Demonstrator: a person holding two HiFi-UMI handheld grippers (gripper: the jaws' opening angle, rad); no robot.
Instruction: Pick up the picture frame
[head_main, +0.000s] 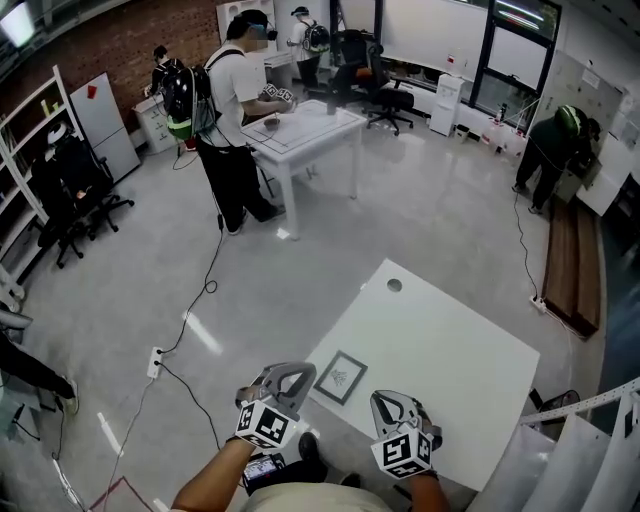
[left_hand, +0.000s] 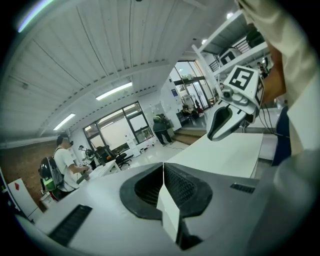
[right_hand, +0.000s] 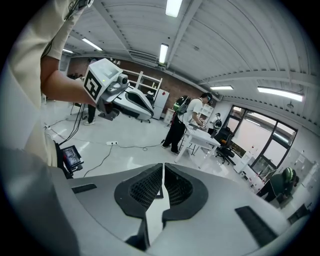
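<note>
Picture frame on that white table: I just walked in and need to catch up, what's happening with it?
A person holds tongs in each hand. The left tongs and right tongs are both shut and empty, by the near edge of the white table. The picture frame lies flat on the table between them; neither grips it.

Your picture frame (head_main: 341, 377) lies flat on the white worktop (head_main: 450, 350), close to its near left edge. It is small, dark-bordered, with a pale grey inset, and sits turned askew to that edge.
</note>
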